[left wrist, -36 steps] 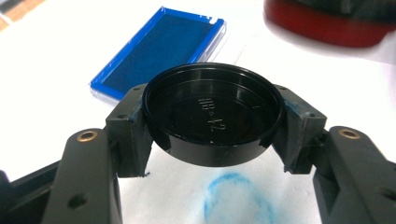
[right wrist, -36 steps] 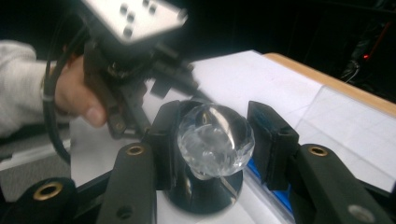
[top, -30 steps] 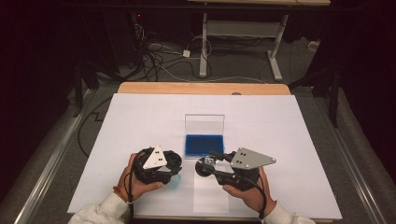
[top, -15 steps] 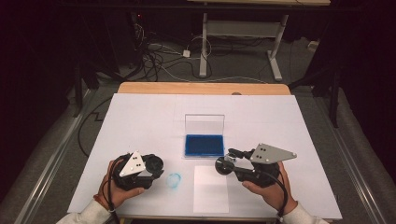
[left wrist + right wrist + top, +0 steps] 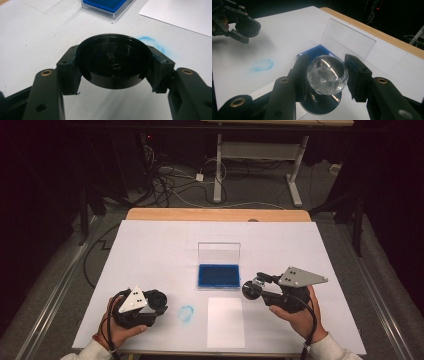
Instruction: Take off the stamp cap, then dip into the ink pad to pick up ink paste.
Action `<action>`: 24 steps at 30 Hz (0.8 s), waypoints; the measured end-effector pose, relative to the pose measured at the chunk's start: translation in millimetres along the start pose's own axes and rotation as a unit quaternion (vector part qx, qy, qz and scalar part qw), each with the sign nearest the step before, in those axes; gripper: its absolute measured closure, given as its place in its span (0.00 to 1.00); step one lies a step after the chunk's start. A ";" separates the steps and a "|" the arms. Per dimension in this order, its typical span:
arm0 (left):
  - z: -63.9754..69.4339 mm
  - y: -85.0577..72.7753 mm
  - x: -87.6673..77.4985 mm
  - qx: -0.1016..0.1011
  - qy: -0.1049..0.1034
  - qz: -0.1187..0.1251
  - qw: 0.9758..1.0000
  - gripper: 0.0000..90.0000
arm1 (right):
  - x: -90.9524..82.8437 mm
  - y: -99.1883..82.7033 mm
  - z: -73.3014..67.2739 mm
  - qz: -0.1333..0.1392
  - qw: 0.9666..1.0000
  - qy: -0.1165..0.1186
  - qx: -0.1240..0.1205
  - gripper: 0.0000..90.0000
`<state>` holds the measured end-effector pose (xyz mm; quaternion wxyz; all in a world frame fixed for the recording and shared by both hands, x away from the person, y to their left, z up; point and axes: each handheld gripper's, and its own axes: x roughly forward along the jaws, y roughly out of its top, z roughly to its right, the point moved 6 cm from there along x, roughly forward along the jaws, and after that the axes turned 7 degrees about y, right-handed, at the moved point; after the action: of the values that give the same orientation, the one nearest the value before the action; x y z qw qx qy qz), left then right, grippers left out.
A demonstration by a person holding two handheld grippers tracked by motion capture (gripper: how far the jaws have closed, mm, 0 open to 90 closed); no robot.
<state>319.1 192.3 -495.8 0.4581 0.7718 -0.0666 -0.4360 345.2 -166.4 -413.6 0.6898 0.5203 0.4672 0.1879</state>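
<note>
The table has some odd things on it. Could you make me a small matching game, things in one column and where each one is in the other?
Things:
1. black round cap
2. clear faceted knob
3. blue ink pad
4. white paper sheet

Places:
A. in the open clear case
B. in the left claw
C. flat on the table's near edge
D. in the right claw

Pairs: 1-B, 2-D, 3-A, 4-C

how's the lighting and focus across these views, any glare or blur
High view: table evenly lit, room beyond dark. Left gripper view: black cap sharp with faint sheen, ink pad softer. Right gripper view: clear knob glints, left gripper slightly soft.
</note>
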 end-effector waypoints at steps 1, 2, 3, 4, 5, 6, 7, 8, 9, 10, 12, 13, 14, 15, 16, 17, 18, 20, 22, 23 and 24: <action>-0.1 0.1 -0.2 0.000 0.000 0.001 1.000 0.41 | -0.8 0.1 1.4 -0.001 1.000 -0.004 0.000 0.64; -0.4 0.1 -0.7 -0.002 0.000 0.002 1.000 0.41 | -1.6 0.0 2.4 -0.002 1.000 -0.005 0.000 0.64; -0.6 0.1 -1.1 -0.004 0.000 0.003 1.000 0.41 | -2.2 0.1 3.5 -0.001 1.000 -0.005 0.001 0.64; -0.7 0.1 -1.4 -0.005 0.000 0.004 1.000 0.41 | -2.8 0.0 4.3 0.000 1.000 -0.006 0.003 0.64; -0.5 0.1 -1.5 -0.005 -0.001 0.004 1.000 0.41 | -3.3 0.0 5.4 -0.001 1.000 -0.009 0.004 0.64; -0.4 0.3 -1.6 -0.005 -0.001 0.004 1.000 0.41 | -3.8 -0.1 6.2 -0.002 1.000 -0.010 0.004 0.64; 0.0 0.6 -1.6 -0.003 -0.002 0.004 1.000 0.41 | -4.1 -0.4 6.8 -0.001 1.000 -0.010 0.006 0.64; 0.4 1.0 -1.6 -0.001 -0.003 0.004 1.000 0.41 | -4.4 -0.6 7.5 -0.002 1.000 -0.011 0.006 0.64; 0.4 1.2 -1.2 -0.002 -0.002 0.004 1.000 0.41 | -4.3 -0.8 8.0 -0.002 1.000 -0.012 0.006 0.64; 0.6 1.1 -0.9 -0.001 -0.002 0.004 1.000 0.41 | -4.3 -1.2 8.6 -0.003 1.000 -0.013 0.005 0.64; 1.2 0.7 -0.5 0.002 -0.003 0.002 1.000 0.41 | -4.2 -1.2 9.7 -0.005 1.000 -0.015 0.004 0.64; 1.2 0.8 -0.3 0.001 -0.004 0.002 1.000 0.41 | -4.5 -0.6 10.3 -0.004 1.000 -0.017 0.003 0.64; 1.3 1.0 -0.3 0.000 -0.006 0.003 1.000 0.41 | -5.2 0.0 10.8 -0.002 1.000 -0.018 0.006 0.64; 1.3 1.1 -0.2 0.001 -0.005 0.003 1.000 0.41 | -5.6 0.3 10.9 -0.002 1.000 -0.017 0.006 0.64; 1.2 0.9 0.2 0.001 -0.005 0.002 1.000 0.41 | -5.6 0.7 10.9 -0.003 1.000 -0.016 0.004 0.64; 1.2 0.4 0.5 0.000 -0.006 0.001 1.000 0.41 | -5.7 1.4 11.4 -0.001 1.000 -0.017 0.002 0.64; 1.2 0.0 0.5 -0.001 -0.009 0.000 1.000 0.41 | -5.5 1.9 12.1 -0.001 1.000 -0.018 0.003 0.64; 1.2 -0.5 0.6 -0.001 -0.007 -0.002 1.000 0.41 | -5.0 2.4 13.7 -0.001 1.000 -0.019 0.003 0.64; 1.6 -0.5 0.7 -0.003 -0.010 -0.003 1.000 0.41 | -4.6 3.0 14.9 -0.002 1.000 -0.021 0.004 0.64; 1.6 -0.7 1.3 -0.002 -0.009 -0.005 1.000 0.41 | -4.6 3.9 15.2 0.000 1.000 -0.019 0.006 0.64; 1.5 -1.2 1.9 -0.002 -0.009 -0.007 1.000 0.41 | -4.8 5.3 15.1 0.001 1.000 -0.019 0.007 0.64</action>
<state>318.8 191.0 -498.3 0.4561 0.7676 -0.0646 -0.4458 356.7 -176.1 -406.4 0.6948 0.5288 0.4548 0.1755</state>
